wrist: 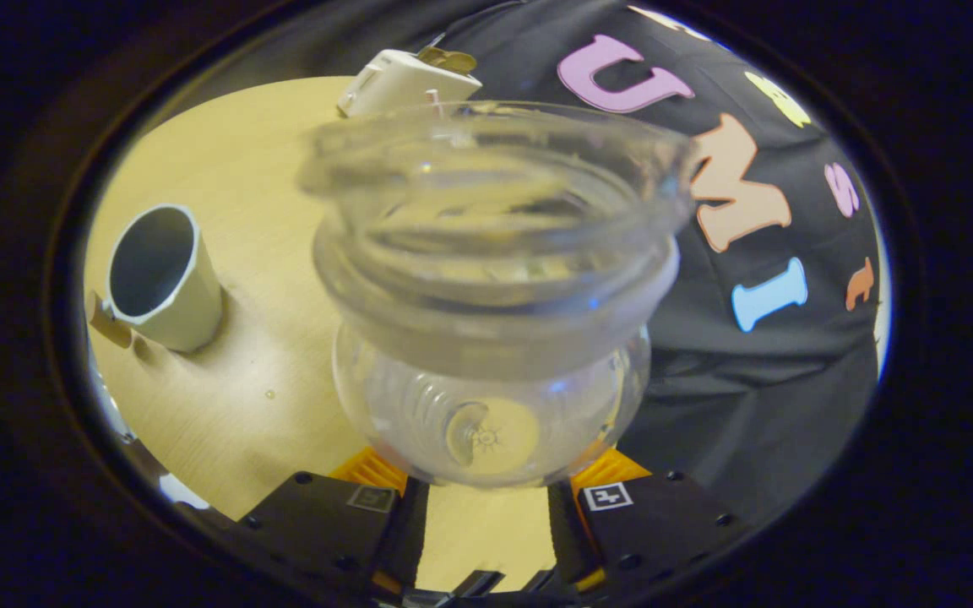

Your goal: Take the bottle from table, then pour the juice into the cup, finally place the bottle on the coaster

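Gripper point(486, 498) fingers clamped on either side of a clear glass bottle point(491, 338), lifted off the wooden table point(233, 186) and tilted, wide mouth pointing away; looks like carry toward the pour. Pale cup point(161, 279) stands upright to the left, well apart. White object point(406, 80) beyond the bottle, near the table's far edge; identity unclear.

No legible word, brand or number appears on any object. The gripper point(491, 477), its fingers clamped against both sides of the clear bottle point(491, 338), carries 2 square coded markers point(607, 496), 1 on each finger. Their patterns are not readable as text.
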`<state>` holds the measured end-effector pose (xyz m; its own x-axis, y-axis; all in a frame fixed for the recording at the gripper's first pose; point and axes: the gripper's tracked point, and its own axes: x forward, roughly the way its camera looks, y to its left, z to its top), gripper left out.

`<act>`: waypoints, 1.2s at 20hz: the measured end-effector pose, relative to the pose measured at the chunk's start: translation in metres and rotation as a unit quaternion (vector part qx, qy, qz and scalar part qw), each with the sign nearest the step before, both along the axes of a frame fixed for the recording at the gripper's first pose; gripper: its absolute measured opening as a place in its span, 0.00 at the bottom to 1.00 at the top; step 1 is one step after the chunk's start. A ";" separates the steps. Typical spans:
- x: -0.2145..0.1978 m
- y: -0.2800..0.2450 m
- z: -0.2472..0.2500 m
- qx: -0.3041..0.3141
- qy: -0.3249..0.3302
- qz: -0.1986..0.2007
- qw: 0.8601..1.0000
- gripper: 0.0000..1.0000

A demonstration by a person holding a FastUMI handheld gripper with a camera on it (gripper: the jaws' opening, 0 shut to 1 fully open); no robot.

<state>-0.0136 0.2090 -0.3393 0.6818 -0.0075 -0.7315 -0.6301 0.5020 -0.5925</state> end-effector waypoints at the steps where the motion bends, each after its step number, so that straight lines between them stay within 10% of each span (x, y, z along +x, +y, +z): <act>1: 0.000 -0.006 -0.001 0.013 0.005 -0.012 1.000 0.65; 13: 0.022 -0.042 -0.015 0.142 0.042 -0.095 0.984 0.65; 24: 0.057 0.030 -0.034 0.262 0.102 -0.119 0.952 0.65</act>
<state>0.0433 0.2391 -0.3734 0.5505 0.2574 -0.7942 -0.5356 0.8386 -0.0994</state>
